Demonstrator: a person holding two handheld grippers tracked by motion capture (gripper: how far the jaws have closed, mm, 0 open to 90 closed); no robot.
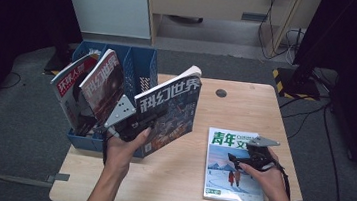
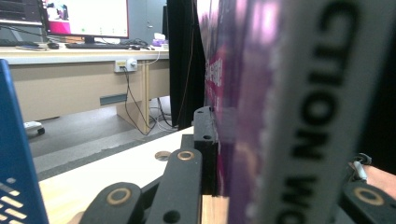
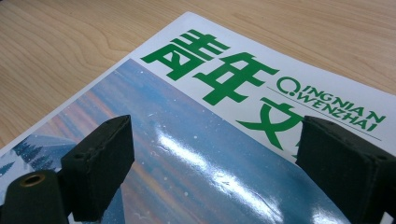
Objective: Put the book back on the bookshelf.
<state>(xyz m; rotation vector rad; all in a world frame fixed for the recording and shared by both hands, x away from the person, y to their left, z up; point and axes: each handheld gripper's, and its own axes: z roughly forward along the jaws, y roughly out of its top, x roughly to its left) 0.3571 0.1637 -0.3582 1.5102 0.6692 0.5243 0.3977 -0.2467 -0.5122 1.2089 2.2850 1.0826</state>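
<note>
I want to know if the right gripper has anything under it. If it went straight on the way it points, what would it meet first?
Probably the glossy cover of the green-titled magazine lying flat on the table; the open right gripper hovers close over it, nothing between.

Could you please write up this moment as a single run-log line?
left tool: shut on dark magazine, upright beside blue file rack | right tool: open, over flat magazine | table: wood

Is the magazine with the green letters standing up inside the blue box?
No, the magazine with the green letters lies flat on the wooden table, apart from the blue box, under the right gripper.
</note>
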